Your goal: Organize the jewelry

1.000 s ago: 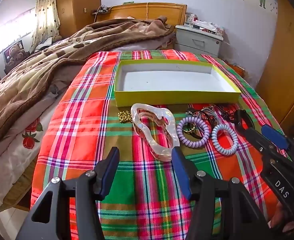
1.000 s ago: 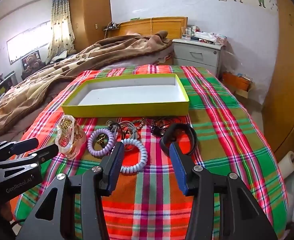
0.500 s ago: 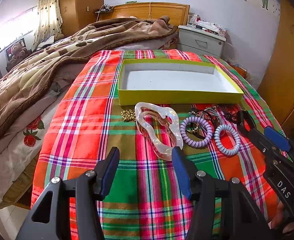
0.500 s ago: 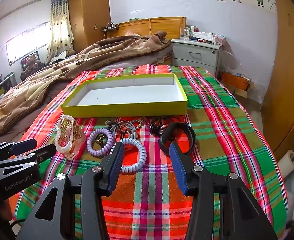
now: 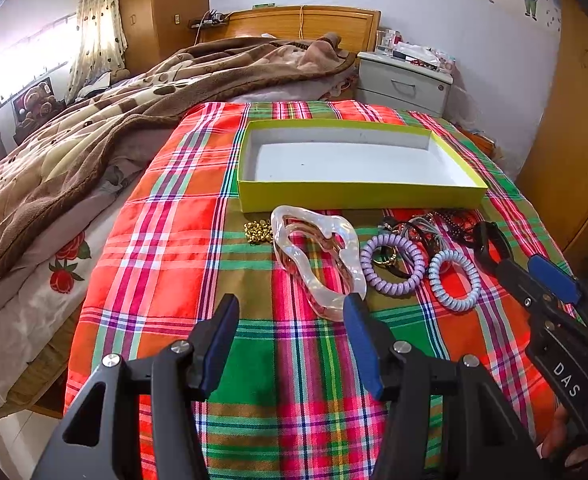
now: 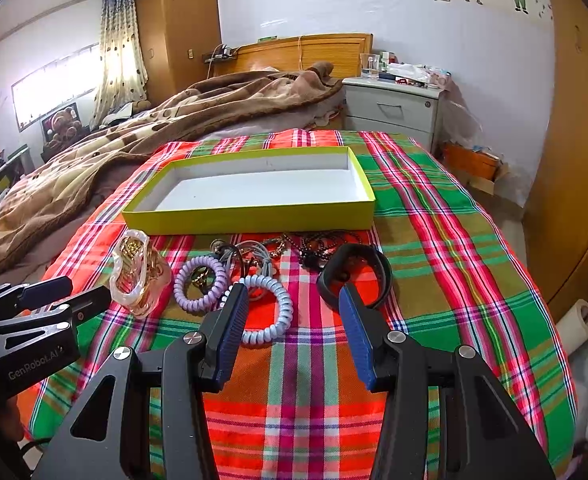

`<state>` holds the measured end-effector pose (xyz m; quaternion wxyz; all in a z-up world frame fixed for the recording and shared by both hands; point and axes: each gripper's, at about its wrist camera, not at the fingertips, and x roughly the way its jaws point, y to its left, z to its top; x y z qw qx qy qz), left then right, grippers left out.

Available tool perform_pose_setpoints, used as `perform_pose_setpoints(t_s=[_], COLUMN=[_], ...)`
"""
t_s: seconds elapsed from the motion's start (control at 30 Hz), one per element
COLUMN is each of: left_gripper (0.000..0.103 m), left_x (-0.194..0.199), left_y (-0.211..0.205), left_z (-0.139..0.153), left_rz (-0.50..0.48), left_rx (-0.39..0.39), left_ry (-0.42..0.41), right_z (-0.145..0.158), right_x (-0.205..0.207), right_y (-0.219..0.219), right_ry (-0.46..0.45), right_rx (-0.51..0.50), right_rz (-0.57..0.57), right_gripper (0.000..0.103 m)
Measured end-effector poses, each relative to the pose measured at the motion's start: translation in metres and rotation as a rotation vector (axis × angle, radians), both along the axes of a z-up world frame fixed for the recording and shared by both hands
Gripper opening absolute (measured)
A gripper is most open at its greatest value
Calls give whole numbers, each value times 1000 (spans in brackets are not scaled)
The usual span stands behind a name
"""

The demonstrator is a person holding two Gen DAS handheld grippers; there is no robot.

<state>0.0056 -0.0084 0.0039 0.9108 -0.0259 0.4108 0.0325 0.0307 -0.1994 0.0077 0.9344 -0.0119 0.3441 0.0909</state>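
Note:
A yellow-green box [image 5: 357, 196] [image 6: 250, 220] with a white inside stands empty on the plaid cloth. In front of it lie a clear hair claw [image 5: 317, 258] [image 6: 138, 276], a gold chain [image 5: 258, 233], a purple coil tie [image 5: 393, 266] [image 6: 200, 284], a pale blue coil tie [image 5: 453, 276] [image 6: 270, 312], a black band [image 6: 353, 276] and tangled dark beads [image 6: 317, 244]. My left gripper [image 5: 290, 316] is open and empty, just short of the claw. My right gripper [image 6: 294, 304] is open and empty, over the blue coil and the black band.
The plaid cloth [image 5: 166, 264] covers the bed's foot. A brown blanket [image 5: 74, 140] is heaped to the left. A grey nightstand [image 6: 393, 108] stands behind, a wooden wardrobe [image 6: 573, 160] at the right.
Both grippers have eased slightly forward toward the jewelry. Nothing on the cloth has moved.

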Motion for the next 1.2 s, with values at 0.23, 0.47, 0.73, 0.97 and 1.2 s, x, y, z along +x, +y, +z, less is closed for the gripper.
perform_pose_setpoints(t_s=[0.23, 0.47, 0.73, 0.97, 1.2], left_gripper=[56, 56, 56, 56, 56], left_x=[0, 1, 0, 0, 0], left_y=[2, 1, 0, 0, 1], left_z=[-1, 0, 0, 0, 0], left_rz=[-1, -1, -1, -1, -5], left_rx=[1, 3, 4, 4, -1], left_ry=[-2, -3, -2, -1, 1], right_z=[-1, -1, -1, -1, 0], right_x=[0, -1, 0, -2, -2], right_y=[0, 0, 0, -1, -2], right_ry=[0, 0, 1, 0, 2], right_rx=[0, 2, 1, 0, 2], right_rz=[0, -1, -1, -1, -4], right_gripper=[48, 48, 48, 48, 48])
